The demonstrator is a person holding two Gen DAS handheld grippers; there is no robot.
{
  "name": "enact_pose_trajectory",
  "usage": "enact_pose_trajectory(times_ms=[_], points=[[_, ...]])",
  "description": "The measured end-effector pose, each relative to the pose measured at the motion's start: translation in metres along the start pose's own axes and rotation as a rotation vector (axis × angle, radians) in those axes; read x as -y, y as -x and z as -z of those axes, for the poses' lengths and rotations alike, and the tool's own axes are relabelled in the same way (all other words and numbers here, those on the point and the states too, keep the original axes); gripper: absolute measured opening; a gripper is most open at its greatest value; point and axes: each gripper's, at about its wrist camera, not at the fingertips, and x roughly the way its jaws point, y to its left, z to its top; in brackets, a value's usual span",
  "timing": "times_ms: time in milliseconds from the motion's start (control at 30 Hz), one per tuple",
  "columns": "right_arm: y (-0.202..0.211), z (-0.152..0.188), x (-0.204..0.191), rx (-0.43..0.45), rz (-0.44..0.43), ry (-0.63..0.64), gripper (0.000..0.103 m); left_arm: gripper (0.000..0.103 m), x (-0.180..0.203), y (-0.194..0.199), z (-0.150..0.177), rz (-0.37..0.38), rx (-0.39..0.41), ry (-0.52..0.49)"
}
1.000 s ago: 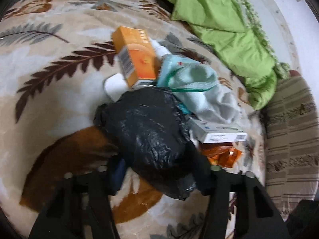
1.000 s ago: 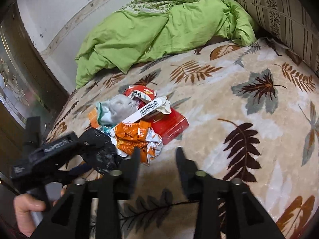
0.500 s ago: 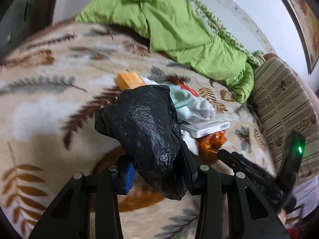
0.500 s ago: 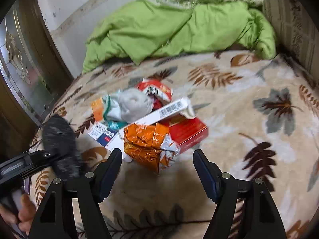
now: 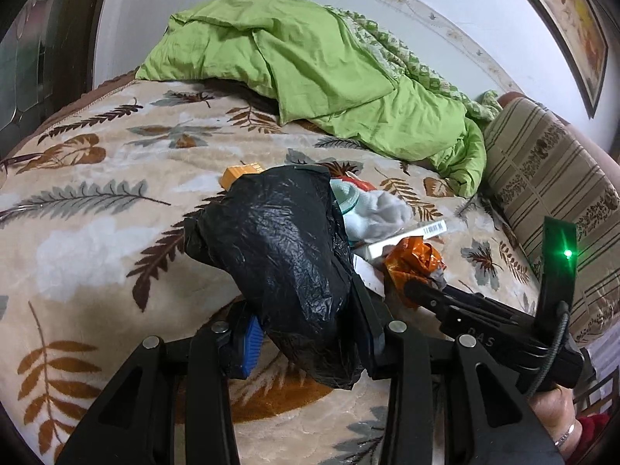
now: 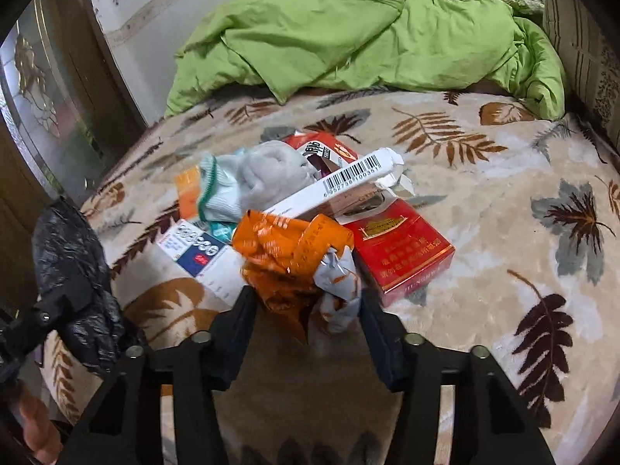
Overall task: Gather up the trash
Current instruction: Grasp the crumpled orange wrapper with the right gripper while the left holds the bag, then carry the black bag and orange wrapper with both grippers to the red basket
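A crumpled black trash bag [image 5: 286,255] is clamped between the jaws of the left gripper [image 5: 302,333] and is held up off the leaf-patterned blanket [image 5: 97,201]; the bag bulges forward and upward from the jaws, hiding part of the litter heap beyond them. A crushed orange wrapper [image 6: 286,255] is set between the jaws of the right gripper [image 6: 306,310]; the jaws are parted on either side of it, and whether they press on it cannot be told. Just ahead of those jaws, to their right, a red cigarette pack [image 6: 403,255] is laid touching the wrapper; across the heap a long white box with a barcode [image 6: 348,182] is propped; to the left of the jaws a blue-and-white box [image 6: 197,255] is seen, and beyond it a pale balled sock [image 6: 252,182] and an orange carton [image 6: 188,193]. Further ahead of both pairs of jaws a green quilt [image 6: 368,35] is heaped against the wall; a striped cushion [image 5: 550,193] is seen at the far right of the left jaws.
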Motion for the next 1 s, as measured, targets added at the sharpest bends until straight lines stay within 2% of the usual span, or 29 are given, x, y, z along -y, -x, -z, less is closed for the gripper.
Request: enact_pose_trajectory(times_ms=[333,533,700,1000], points=[[0.055,0.012,-0.016,0.137,0.006,-0.004,0.054,0.038,0.014,0.024,0.006,-0.027,0.050,-0.050],[0.080,0.032,-0.016,0.162,-0.031,-0.058,0.054,0.038,0.027,0.046,0.012,-0.051,0.088,-0.097],[0.099,0.046,-0.014,0.189,-0.056,-0.088,0.054,0.038,0.037,0.055,0.021,-0.058,0.084,-0.124],[0.120,0.061,-0.021,0.219,-0.056,-0.071,0.054,0.039,0.057,0.066,0.039,-0.094,0.087,-0.210]])
